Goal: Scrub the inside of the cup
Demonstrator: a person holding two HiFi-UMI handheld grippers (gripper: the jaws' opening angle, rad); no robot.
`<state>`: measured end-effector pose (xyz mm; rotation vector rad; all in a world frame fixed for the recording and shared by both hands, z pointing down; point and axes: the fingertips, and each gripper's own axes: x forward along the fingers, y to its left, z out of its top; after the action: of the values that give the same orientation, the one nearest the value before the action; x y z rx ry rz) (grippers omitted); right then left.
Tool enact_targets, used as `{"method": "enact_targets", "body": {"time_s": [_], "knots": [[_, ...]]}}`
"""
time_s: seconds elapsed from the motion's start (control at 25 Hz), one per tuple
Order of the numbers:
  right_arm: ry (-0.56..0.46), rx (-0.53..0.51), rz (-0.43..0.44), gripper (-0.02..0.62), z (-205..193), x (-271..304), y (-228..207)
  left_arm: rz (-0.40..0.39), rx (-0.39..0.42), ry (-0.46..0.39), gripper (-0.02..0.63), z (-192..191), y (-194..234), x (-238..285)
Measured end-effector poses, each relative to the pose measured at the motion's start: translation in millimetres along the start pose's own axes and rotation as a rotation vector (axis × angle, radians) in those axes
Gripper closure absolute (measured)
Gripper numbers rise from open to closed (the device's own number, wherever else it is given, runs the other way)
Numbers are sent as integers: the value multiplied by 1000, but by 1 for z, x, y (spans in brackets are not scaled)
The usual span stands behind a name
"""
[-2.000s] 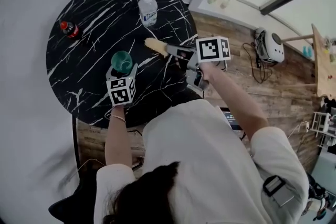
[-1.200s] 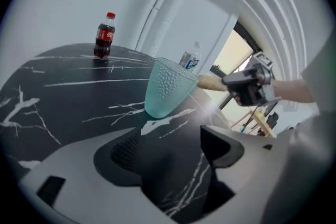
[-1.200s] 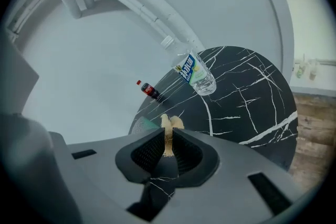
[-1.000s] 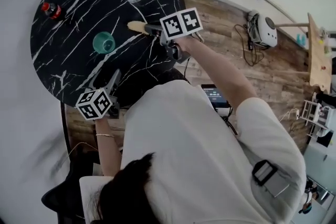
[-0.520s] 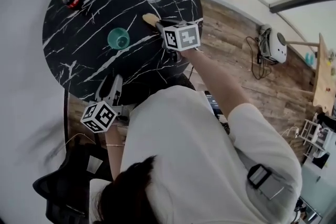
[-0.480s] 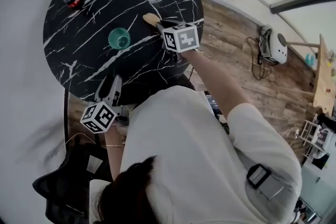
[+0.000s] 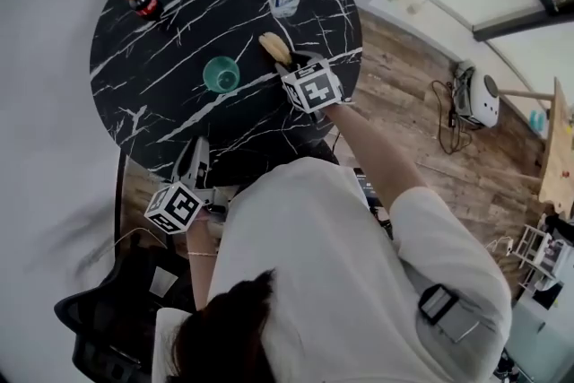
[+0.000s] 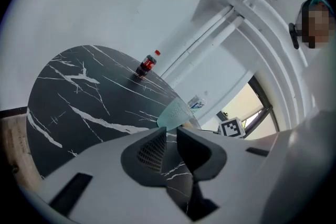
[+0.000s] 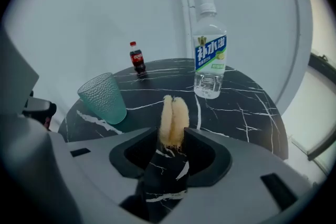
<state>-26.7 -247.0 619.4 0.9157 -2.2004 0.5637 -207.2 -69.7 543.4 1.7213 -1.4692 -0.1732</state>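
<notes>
Right gripper view: just opening the right tool (image 9: pixel 172 136) around the brush (image 9: pixel 174 115) lying on the table (image 9: pixel 241 107), just narrowing the left tool (image 8: pixel 169 136) on nothing, nearly closed. Possibly snagging the fluff while withdrawing, dragging it into the cup (image 9: pixel 103 97) standing nearby.

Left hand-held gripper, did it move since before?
Yes. The left hand-held gripper has backed away from the cup, toward the person, to the near edge of the table. Its jaws have just been closing, with nothing between them.
</notes>
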Motion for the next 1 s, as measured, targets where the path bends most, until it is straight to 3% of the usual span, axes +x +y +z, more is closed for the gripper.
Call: {"method": "enact_targets", "body": {"time_s": [0.16,0.32,0.72,0.76,0.84,1.0], "knots": [[33,11,37,399,-6,-1,9,-3,7,-16,562,6,-1,-1],[13,51,61,377,-1,-14,15,-17,20,-33,574,11,-5,1],[-210,179,93,381,26,-88,38,-70,106,-79,580,33,-29,-2],[-219,187,97,398,25,-95,41,-68,122,-76,580,33,-31,-2],[-237,189,66,525,22,-108,42,-66,150,-75,583,34,-36,-1],[-218,182,12,555,11,-125,34,-100,197,-55,589,28,-51,-2]]}}
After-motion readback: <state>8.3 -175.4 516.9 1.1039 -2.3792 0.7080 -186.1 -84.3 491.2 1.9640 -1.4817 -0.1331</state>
